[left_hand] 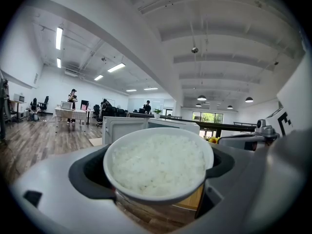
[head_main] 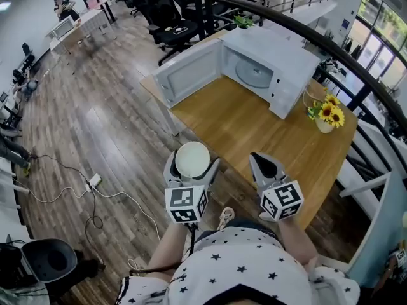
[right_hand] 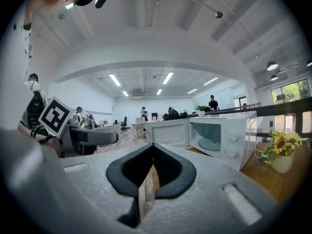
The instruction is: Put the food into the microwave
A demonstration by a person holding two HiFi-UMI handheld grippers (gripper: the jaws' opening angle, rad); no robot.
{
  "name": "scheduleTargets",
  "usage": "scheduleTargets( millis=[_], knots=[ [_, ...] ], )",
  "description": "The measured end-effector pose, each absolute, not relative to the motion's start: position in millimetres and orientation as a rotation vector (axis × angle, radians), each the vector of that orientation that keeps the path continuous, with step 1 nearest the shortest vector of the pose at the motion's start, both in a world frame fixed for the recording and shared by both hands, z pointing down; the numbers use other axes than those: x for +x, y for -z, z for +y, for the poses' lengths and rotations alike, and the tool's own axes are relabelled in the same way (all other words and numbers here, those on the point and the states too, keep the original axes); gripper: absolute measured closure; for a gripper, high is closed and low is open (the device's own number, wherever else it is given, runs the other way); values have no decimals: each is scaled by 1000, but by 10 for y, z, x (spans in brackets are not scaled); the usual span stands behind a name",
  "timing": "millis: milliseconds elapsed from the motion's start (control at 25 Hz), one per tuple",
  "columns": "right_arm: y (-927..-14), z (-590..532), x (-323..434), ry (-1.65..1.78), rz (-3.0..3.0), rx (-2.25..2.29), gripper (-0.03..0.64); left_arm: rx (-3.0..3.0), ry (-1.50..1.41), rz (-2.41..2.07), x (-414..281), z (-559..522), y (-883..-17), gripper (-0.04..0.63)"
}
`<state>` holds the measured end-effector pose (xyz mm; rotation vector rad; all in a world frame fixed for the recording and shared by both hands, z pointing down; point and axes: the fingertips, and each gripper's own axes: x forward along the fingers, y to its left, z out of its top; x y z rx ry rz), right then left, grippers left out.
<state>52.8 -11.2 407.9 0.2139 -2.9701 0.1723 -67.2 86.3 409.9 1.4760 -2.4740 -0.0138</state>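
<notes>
My left gripper (head_main: 192,169) is clamped on a white bowl of rice (left_hand: 158,165), one jaw on each side of its wall. In the left gripper view the rice fills the bowl nearly to the rim, but the jaws cover the bowl's lower half and I can't see its base at all. From the head view, the bowl hangs in the air short of the near edge of the wooden surface (head_main: 254,129), well apart from the microwave (head_main: 283,65). The microwave stands at the far end with its door (head_main: 187,74) swung wide to the left. Its glass turntable (head_main: 254,74) shows, though the cavity's near wall is out of sight. My right gripper (right_hand: 153,152) is closed on nothing, its pads meeting at the tips. It sits just right of the left one, by the surface's near edge. The marker cubes cover both my hands. A vase of sunflowers (head_main: 327,116) stands to the right of the microwave.
</notes>
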Motion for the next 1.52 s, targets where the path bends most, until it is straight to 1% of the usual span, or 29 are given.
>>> scheduleTargets(
  millis=[440, 1160, 1520],
  knots=[
    [-4132, -611, 160, -177, -2962, 207, 611, 1478, 18, -2467, -1075, 316, -4112, 58],
    [-4284, -1015, 117, -203, -2937, 295, 611, 1560, -15, -2401, -1182, -235, -4225, 58],
    [-4284, -1430, -169, -181, -2935, 424, 611, 1646, -15, -2352, -1558, -708, -4240, 58]
  ],
)
